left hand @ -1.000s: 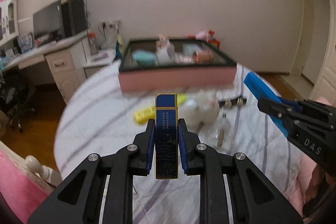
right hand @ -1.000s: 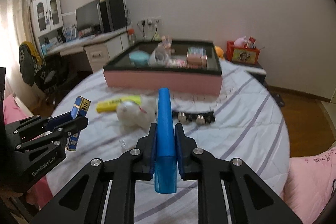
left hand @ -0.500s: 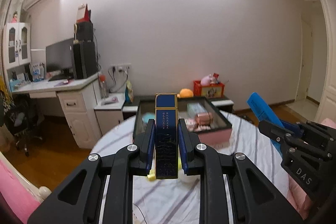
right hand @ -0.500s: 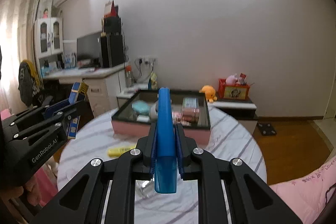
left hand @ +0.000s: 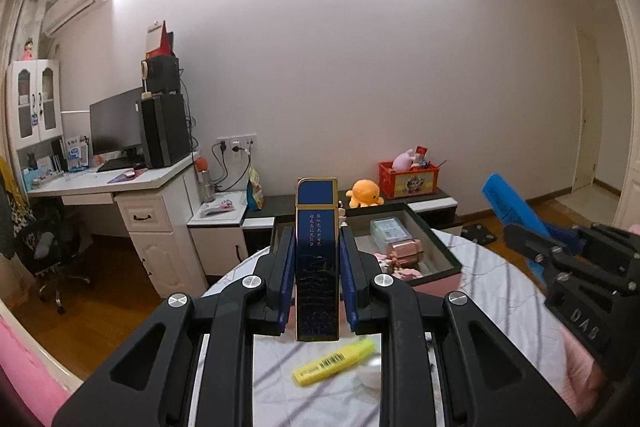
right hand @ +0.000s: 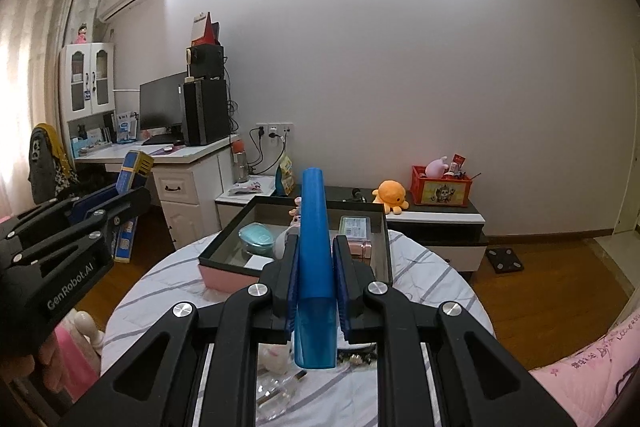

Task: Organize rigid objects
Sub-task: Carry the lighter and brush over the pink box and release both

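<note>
Above the round tabletop (left hand: 496, 303) with its striped cloth, I have my left hand-held gripper (left hand: 316, 275) clenched on a dark blue box (left hand: 316, 247) with gold edging, held upright. My right hand-held gripper (right hand: 314, 275) is clamped on a blue ribbed case (right hand: 314, 247), also lifted off the cloth. Beyond both, at the tabletop's far side, sits the pink-sided tray (right hand: 224, 273) with items inside. Nearer me a yellow highlighter (left hand: 334, 361) lies on the tabletop.
</note>
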`<act>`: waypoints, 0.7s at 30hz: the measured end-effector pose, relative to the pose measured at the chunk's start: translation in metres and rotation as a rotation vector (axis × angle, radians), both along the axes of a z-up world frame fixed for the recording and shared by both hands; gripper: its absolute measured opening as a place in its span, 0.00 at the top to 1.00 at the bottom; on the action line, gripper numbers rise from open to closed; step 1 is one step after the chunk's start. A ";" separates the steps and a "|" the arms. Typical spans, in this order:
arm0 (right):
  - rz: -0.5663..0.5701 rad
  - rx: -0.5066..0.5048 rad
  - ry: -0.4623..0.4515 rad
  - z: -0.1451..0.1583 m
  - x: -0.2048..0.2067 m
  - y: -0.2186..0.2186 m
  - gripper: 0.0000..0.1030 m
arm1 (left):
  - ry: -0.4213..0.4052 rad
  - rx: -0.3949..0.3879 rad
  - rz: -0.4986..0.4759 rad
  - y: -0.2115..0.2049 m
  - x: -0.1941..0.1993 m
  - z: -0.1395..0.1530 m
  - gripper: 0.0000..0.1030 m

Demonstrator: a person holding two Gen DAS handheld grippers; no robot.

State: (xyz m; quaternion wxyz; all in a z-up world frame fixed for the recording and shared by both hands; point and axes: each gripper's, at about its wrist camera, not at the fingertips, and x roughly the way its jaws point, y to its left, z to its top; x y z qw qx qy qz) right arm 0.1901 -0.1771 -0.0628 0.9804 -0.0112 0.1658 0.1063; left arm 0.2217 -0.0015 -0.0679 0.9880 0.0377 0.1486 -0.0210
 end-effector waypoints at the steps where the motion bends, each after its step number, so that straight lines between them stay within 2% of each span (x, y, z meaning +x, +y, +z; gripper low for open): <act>1: -0.001 -0.004 0.006 0.000 0.006 -0.001 0.84 | 0.007 0.010 0.008 0.001 0.009 -0.001 0.80; 7: -0.010 -0.042 0.087 -0.013 0.068 -0.007 0.84 | 0.065 0.051 0.000 0.010 0.070 -0.011 0.80; 11: -0.010 -0.056 0.164 -0.031 0.114 -0.010 0.85 | 0.129 0.035 -0.018 0.021 0.121 -0.021 0.80; 17: -0.032 -0.088 0.275 -0.065 0.171 -0.013 0.85 | 0.257 0.027 -0.038 0.020 0.190 -0.055 0.80; 21: -0.042 -0.105 0.339 -0.086 0.196 -0.016 0.85 | 0.320 0.054 -0.038 0.014 0.213 -0.080 0.80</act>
